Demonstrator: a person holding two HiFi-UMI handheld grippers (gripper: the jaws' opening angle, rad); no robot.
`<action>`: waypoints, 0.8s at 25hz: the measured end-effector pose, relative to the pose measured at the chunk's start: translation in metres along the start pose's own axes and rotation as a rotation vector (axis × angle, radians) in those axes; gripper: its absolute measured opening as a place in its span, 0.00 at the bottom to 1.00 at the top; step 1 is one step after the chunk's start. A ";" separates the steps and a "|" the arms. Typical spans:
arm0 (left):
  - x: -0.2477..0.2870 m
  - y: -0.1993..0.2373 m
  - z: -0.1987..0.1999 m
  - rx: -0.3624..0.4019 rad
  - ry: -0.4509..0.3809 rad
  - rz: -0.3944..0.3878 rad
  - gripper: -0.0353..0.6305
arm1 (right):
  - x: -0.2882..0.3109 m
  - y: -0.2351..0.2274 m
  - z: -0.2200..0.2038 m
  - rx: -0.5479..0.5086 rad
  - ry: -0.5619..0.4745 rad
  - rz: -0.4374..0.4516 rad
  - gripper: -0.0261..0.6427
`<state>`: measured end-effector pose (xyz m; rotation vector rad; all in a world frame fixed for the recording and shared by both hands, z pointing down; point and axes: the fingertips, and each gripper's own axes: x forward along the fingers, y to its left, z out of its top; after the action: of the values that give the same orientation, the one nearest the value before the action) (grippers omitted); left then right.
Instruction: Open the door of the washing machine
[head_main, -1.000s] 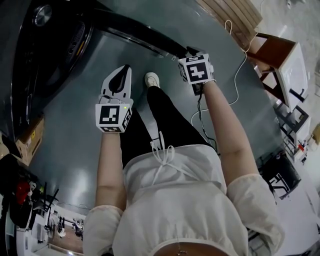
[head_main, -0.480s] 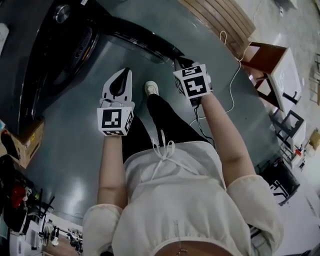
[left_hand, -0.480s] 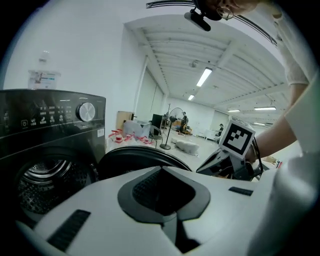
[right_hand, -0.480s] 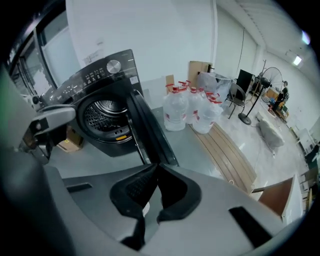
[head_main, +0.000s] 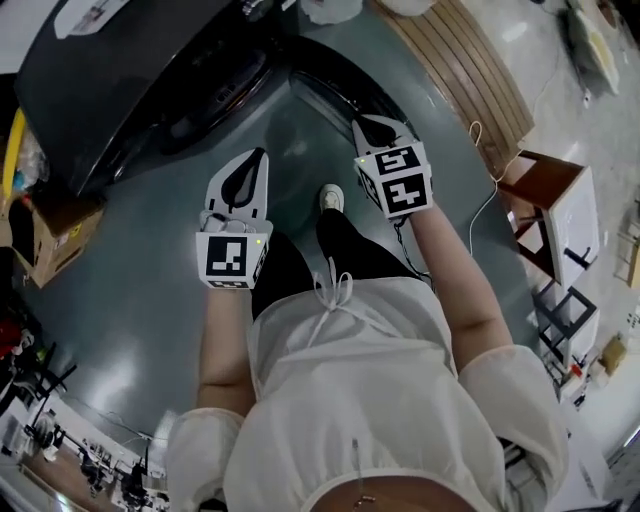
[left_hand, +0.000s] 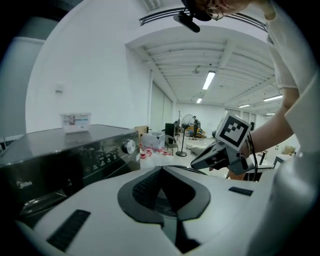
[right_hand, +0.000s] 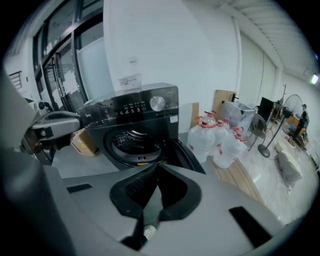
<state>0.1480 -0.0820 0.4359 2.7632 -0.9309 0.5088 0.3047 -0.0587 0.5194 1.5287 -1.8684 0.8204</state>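
The black washing machine (head_main: 130, 70) stands at the upper left of the head view. Its round door (head_main: 340, 85) hangs swung open to the right of the drum opening (head_main: 215, 90). In the right gripper view the washing machine (right_hand: 145, 107) shows its bare drum (right_hand: 131, 142) with the door (right_hand: 184, 154) open beside it. My right gripper (head_main: 364, 124) is shut and empty, raised above the door without touching it. My left gripper (head_main: 258, 156) is also shut with nothing in it, above the floor in front of the machine. The left gripper view shows the control knob (left_hand: 130, 146).
Several water jugs (right_hand: 215, 137) stand right of the machine by a wooden pallet (head_main: 460, 60). A cardboard box (head_main: 55, 235) sits on the left. A brown and white table (head_main: 560, 210) and a floor cable (head_main: 480, 140) are on the right. My shoe (head_main: 331, 197) is below the door.
Both grippers have risen and drawn back from the machine. The right gripper has left the door's edge. The head view has swung, so the washer's top and the pallet now show more.
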 end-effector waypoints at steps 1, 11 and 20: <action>-0.012 0.011 0.008 0.007 -0.016 0.025 0.09 | 0.002 0.013 0.016 -0.021 -0.020 0.019 0.05; -0.132 0.098 0.052 -0.002 -0.086 0.312 0.09 | -0.021 0.148 0.151 -0.256 -0.256 0.212 0.05; -0.243 0.152 0.076 -0.039 -0.098 0.571 0.09 | -0.062 0.251 0.220 -0.387 -0.443 0.393 0.05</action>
<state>-0.1063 -0.0891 0.2839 2.4768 -1.7434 0.4246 0.0563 -0.1503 0.3065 1.1770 -2.5261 0.2487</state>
